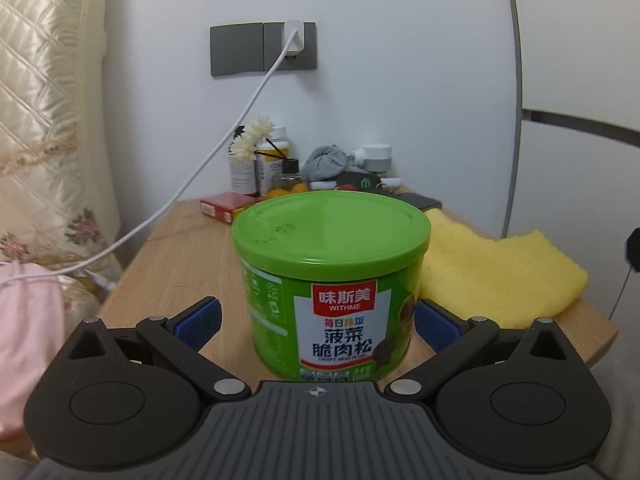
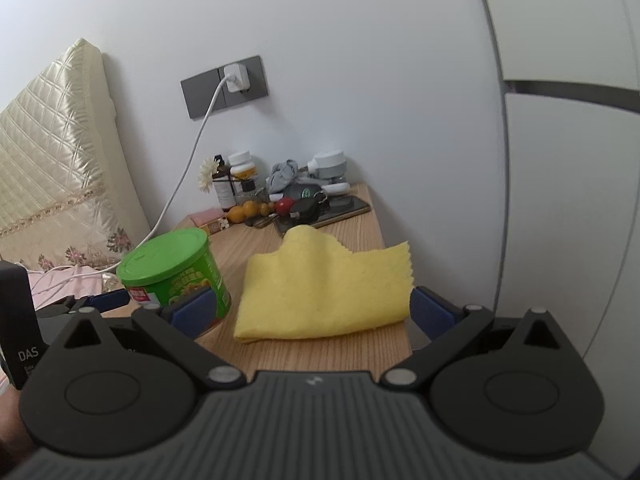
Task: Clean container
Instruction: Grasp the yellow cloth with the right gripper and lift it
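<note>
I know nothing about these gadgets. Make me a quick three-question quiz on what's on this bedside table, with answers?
1. True or false: the left gripper is already clamped on the green can.
2. What lies nearest in front of the right gripper? A) red box B) yellow cloth C) flower
3. Fill in: the can's lid is ____ (on/off).

Key:
1. False. Its blue pads sit either side of the can, with a gap showing at the left one.
2. B, the yellow cloth, folded on the wooden table.
3. On.

Bedroom; quilted headboard [image 1: 48,92]; cluttered wooden nightstand [image 1: 180,248]; wall charger [image 1: 294,38]
</note>
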`<act>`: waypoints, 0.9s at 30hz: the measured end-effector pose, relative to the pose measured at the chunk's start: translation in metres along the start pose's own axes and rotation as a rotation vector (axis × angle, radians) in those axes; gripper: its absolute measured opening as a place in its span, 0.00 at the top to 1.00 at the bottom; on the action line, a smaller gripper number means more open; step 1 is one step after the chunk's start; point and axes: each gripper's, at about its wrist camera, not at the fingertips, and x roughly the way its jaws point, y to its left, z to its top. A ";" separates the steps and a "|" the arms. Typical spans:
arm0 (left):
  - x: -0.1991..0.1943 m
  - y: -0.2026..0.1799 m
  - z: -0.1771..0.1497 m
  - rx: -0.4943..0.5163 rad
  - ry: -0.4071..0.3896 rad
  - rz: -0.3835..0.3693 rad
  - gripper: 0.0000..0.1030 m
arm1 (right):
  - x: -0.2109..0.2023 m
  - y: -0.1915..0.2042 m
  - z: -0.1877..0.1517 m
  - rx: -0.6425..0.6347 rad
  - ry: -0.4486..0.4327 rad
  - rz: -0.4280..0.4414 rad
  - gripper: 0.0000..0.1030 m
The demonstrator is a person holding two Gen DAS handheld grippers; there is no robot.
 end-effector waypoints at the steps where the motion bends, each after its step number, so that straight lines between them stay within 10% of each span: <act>1: 0.000 -0.001 -0.001 0.006 -0.011 -0.001 0.00 | 0.005 0.000 0.001 -0.003 0.006 0.009 0.00; 16: -0.010 -0.001 -0.012 0.038 -0.088 -0.030 0.09 | 0.123 0.013 0.010 -0.108 0.129 0.016 0.13; 19: -0.010 0.002 -0.011 0.040 -0.089 -0.032 0.09 | 0.137 0.018 0.006 -0.152 0.151 -0.009 0.29; 24: -0.008 0.002 -0.010 0.039 -0.088 -0.030 0.09 | 0.139 0.016 0.012 -0.128 0.144 -0.013 0.85; 27: -0.008 0.003 -0.010 0.040 -0.090 -0.031 0.09 | 0.128 0.020 0.024 -0.124 0.090 0.006 0.86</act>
